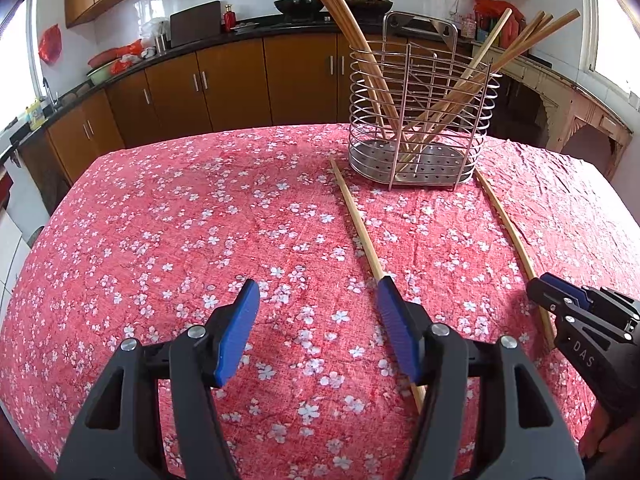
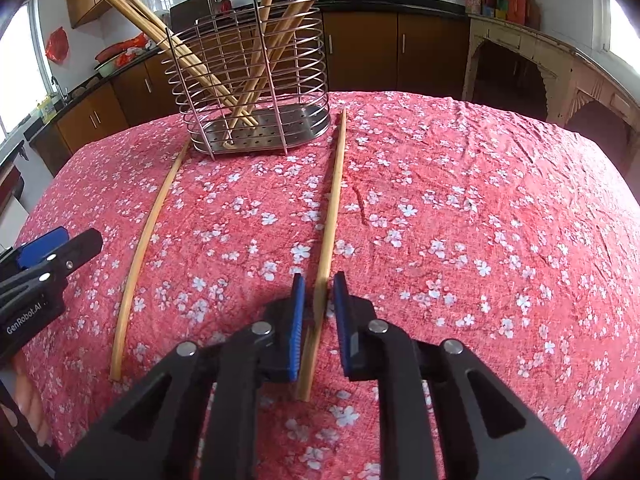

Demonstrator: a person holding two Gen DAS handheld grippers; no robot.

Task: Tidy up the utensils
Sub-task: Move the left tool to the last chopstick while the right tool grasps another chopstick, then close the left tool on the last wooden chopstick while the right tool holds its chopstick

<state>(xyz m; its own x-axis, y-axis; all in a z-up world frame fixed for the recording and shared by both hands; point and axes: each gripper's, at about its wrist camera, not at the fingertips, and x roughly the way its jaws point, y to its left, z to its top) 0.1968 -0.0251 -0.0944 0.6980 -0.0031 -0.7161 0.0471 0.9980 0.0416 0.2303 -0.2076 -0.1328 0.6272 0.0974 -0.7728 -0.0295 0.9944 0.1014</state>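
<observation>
Two loose chopsticks are seen on a table covered by a red flowered cloth, in front of a wire holder.

Wide free cloth is left on both outer sides, up to the table edges. Several chopsticks are already leaned inside the holder. The left gripper is held wide apart over bare cloth, its right finger just beside the left chopstick. Only in the right wrist view is the right gripper shown narrowed around the near end of the right chopstick, with small gaps still visible.
</observation>
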